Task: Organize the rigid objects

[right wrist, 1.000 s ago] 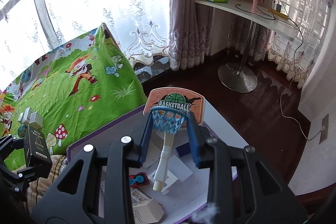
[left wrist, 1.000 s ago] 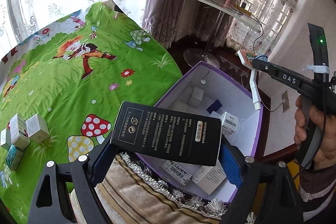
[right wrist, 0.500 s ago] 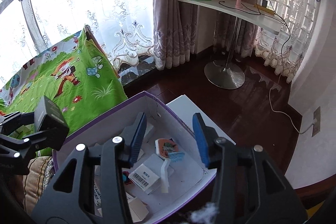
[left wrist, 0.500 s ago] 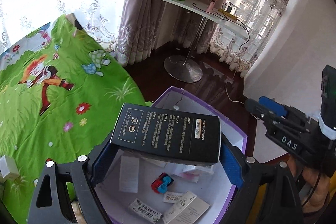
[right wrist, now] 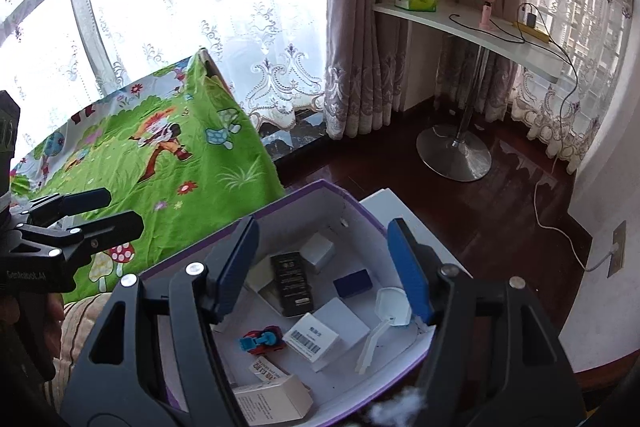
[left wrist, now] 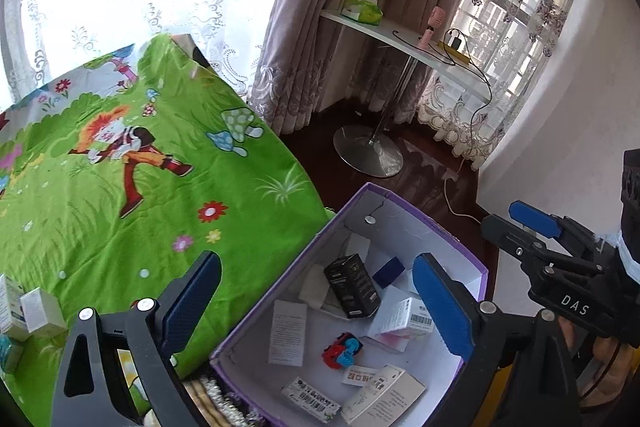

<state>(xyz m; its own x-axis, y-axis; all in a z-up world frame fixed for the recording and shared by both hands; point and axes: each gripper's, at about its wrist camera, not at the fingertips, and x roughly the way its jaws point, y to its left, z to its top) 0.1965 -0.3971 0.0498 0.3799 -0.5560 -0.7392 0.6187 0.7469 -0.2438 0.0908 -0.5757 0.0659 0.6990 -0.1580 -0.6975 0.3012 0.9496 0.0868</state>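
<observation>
Left wrist view: left gripper (left wrist: 316, 303) opening wide, nothing between the pads. Black carton (left wrist: 352, 285) lying in the purple storage box (left wrist: 424, 215), long axis running away from the fingers. Remaining small boxes (left wrist: 34, 313) on the green cartoon sheet (left wrist: 140, 187), far left of the fingers, so nearer this hand.

Right wrist view: right gripper (right wrist: 324, 267) opening too, empty. Toy basketball hoop (right wrist: 384, 315) flat in the box, just inside the right finger (right wrist: 410, 267). Left gripper off at the left edge, toward the sheet.
</observation>
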